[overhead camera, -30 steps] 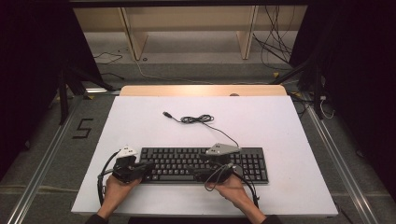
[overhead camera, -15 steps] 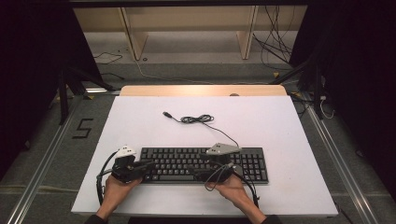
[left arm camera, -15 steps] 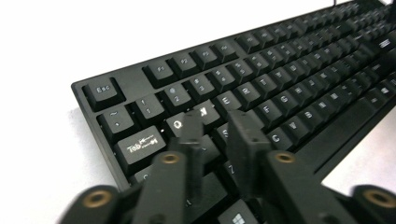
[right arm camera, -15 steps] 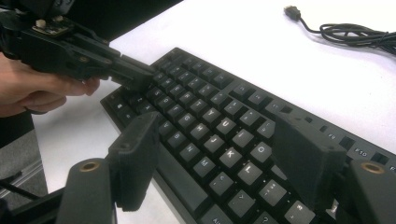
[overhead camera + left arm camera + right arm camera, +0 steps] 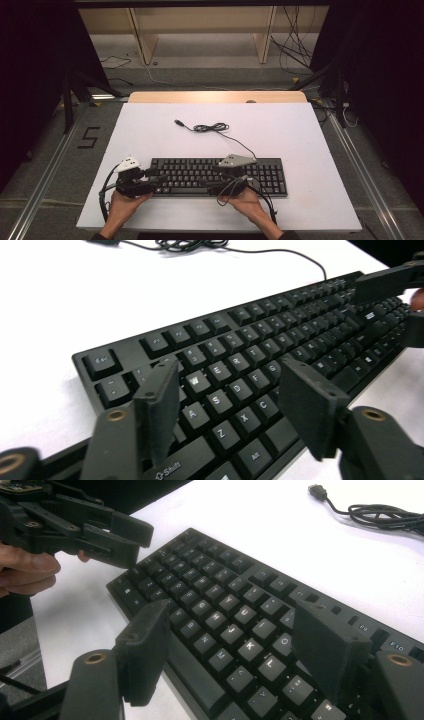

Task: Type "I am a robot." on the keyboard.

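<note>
A black keyboard [image 5: 215,175] lies near the front edge of the white table [image 5: 300,135]. Its thin cable [image 5: 220,131] runs back to a loose coil and a USB plug [image 5: 177,121]. My left gripper [image 5: 152,180] is at the keyboard's left end and points right. It stands open low over the letter keys [image 5: 235,385]. My right gripper [image 5: 214,184] is over the middle of the keyboard and points left, also open with nothing between its jaws. In the right gripper view the keyboard [image 5: 225,605] stretches away toward the left gripper [image 5: 100,532].
Bare white tabletop surrounds the keyboard, with the cable coil [image 5: 385,515] behind it. A wooden strip [image 5: 215,96] borders the far edge. Beyond the table are a wooden shelf frame [image 5: 200,25] and floor cables [image 5: 295,45]. Dark curtains hang on both sides.
The left gripper has edged slightly to the left at the keyboard's end. The right gripper and the keyboard have stayed where they were.
</note>
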`<move>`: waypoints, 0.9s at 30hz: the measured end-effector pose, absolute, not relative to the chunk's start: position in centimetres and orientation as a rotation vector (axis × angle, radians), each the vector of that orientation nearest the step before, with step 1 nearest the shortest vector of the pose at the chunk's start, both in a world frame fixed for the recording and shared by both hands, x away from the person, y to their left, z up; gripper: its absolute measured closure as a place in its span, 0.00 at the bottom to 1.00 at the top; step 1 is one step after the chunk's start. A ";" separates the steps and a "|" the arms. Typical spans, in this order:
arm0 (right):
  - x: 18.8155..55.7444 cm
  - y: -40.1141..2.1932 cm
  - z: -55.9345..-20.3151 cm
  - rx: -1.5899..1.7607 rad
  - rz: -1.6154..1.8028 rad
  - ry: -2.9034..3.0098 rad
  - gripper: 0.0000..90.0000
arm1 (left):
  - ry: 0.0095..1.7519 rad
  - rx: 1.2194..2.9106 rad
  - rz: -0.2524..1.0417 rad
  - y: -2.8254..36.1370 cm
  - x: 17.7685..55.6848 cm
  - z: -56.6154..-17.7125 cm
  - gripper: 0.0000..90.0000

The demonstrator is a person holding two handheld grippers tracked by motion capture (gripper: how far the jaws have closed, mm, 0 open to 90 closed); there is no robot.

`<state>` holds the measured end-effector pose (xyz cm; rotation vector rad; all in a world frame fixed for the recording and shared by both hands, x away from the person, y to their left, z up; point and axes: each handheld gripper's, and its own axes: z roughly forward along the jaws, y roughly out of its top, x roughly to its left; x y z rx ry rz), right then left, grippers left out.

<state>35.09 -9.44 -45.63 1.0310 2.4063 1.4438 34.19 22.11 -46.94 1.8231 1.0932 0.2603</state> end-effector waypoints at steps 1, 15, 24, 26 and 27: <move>35.1 -9.4 -45.6 1.034 1.443 2.405 0.37 | 1.087 1.820 0.262 22.1 34.1 -46.9 0.44; 35.4 -8.8 -46.1 1.018 1.425 2.429 0.46 | 1.054 1.783 0.280 22.0 33.7 -46.5 0.38; 35.6 -8.4 -46.5 1.024 1.384 2.452 0.67 | 1.039 1.782 0.287 22.0 33.6 -46.4 0.37; 35.6 -8.3 -46.5 1.013 1.380 2.458 0.74 | 1.037 1.781 0.289 22.0 33.6 -46.4 0.36; 35.6 -8.3 -46.5 1.013 1.380 2.458 0.74 | 1.035 1.779 0.286 22.0 33.6 -46.4 0.36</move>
